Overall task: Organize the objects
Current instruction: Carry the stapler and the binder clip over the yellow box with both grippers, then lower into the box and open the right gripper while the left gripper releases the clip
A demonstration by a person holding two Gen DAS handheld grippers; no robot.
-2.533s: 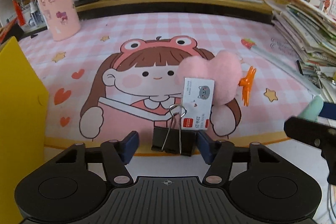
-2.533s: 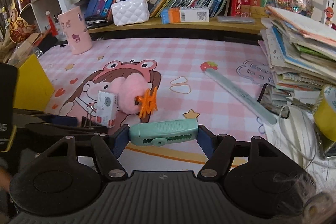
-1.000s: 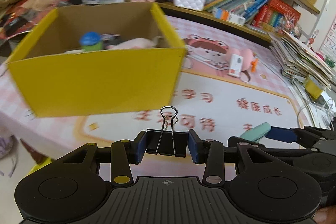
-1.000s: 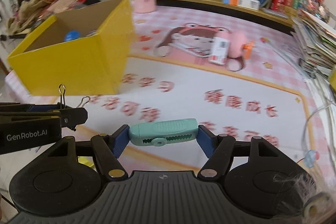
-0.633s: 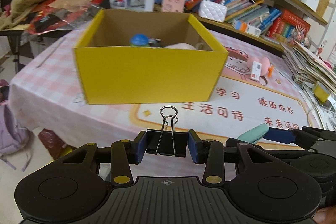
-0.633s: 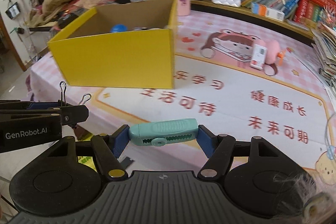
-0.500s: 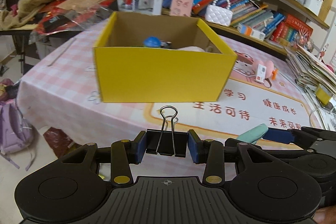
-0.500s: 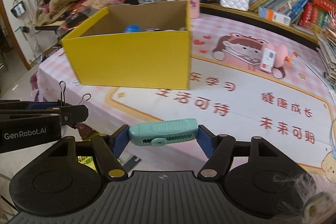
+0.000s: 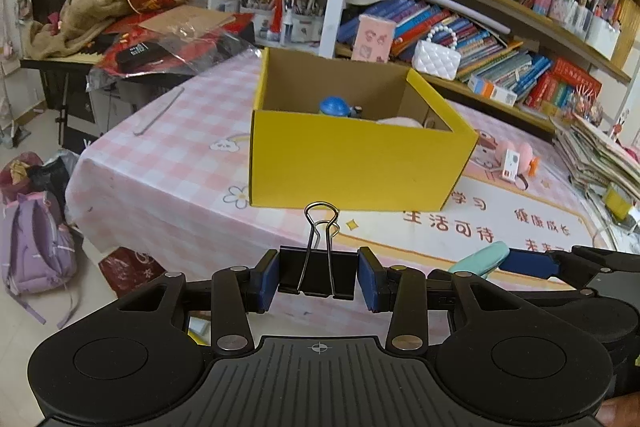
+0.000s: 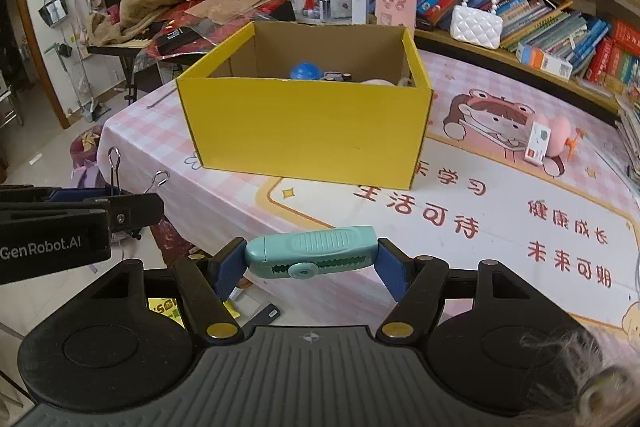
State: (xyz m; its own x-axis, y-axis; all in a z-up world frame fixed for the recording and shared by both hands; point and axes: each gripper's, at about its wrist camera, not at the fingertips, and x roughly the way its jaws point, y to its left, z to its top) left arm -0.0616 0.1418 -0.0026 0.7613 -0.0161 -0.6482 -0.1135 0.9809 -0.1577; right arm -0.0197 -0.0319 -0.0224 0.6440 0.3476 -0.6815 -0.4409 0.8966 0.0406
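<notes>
Legibly, "GenRobot.AI" marks the left claw (image 10: 132, 205) gripping a binder clip (image 10: 120, 183).

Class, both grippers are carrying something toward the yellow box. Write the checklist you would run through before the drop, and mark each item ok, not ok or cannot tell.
1. Left gripper clamps the black binder clip: ok.
2. Right gripper clamps the teal correction tape by its ends: ok.
3. Yellow box open at the top: ok.
4. Grippers above the box opening: not ok, both are short of its near wall.
5. Room left inside beside the blue ball and the pink item: cannot tell, the wall hides the floor.
</notes>
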